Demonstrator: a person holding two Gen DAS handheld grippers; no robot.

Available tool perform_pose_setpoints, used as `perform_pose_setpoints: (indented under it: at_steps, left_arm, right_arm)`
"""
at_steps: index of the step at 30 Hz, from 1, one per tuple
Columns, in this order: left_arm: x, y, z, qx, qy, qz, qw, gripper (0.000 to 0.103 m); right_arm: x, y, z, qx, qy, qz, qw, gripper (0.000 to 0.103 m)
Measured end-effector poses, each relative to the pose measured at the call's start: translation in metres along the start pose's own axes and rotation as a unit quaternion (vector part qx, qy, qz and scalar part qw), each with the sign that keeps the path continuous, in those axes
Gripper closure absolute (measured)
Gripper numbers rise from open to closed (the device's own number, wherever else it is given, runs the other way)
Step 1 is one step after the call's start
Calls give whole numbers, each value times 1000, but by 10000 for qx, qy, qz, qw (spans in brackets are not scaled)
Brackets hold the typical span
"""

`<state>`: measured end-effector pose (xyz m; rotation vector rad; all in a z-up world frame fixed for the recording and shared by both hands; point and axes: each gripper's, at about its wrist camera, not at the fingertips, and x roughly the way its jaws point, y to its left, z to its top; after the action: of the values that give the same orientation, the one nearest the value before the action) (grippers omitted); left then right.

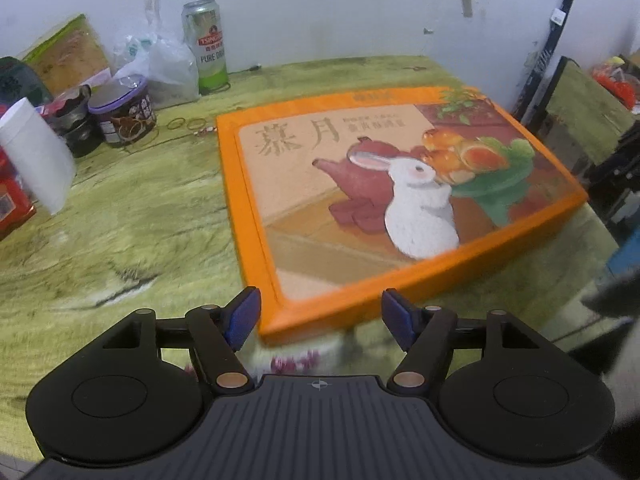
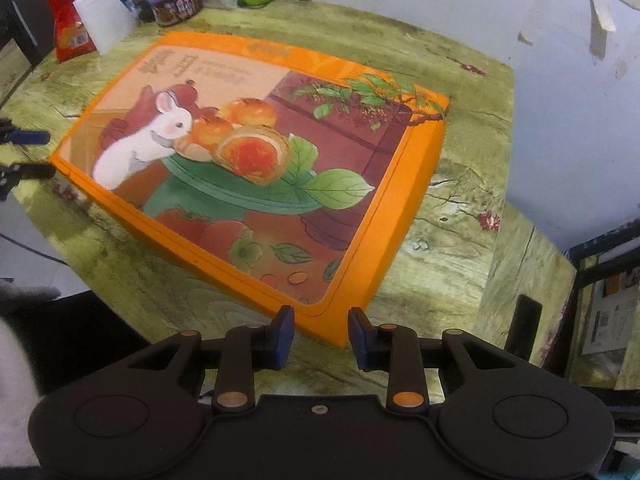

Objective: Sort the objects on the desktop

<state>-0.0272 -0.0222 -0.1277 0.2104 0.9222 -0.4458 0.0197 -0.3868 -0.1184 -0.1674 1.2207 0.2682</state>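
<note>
A large flat orange gift box with a white rabbit picture lies on the green wood-print table. My left gripper stands open around the box's near corner, its blue pads clear of the cardboard. In the right wrist view the same box fills the middle. There my right gripper is shut on the box's nearest corner, a pad on each side. The left gripper shows at that view's left edge, its fingers straddling the far corner.
At the back left stand a beer can, a plastic bag, a purple-lidded tub, a white paper roll and loose rubber bands. A red snack packet leans nearby. A lower table section adjoins on the right.
</note>
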Motion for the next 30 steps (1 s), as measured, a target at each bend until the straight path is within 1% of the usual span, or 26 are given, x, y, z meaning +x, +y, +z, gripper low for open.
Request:
perform_pose_setpoints:
  at_steps: [4,7,8,12,17,20,27,30]
  left_arm:
    - [10,-8,-2,227,96,206,9995,38]
    - [18,-10,1,143,179,83,9997,39]
    - [21,-13,0,189,242,92,9995,39]
    - [23,-19,-4,464,260,176,9984,38]
    - [24,-17,-4,436,277,67,9986,33]
    - [25,-19,-4,490,288,70,9984,31]
    - [25,-16,-5,341,253,-13,9991,28]
    - [24,-13,1,306,342,-57,9989,29]
  right_arm:
    - [7,5,-1,-48,47,105,9999,74]
    - [13,9,0,-46,90,172,9998,74]
    - [14,10,1,-67,107,180,9998,74]
    - [17,13,1,-117,160,192,9996,74]
    - [18,12,0,-84,148,202,9997,74]
    - [18,13,-1,-114,130,184,9997,74]
    - [19,12,-3,-89,92,209,9997,74]
    - [18,10,-3,-41,81,256,9996,74]
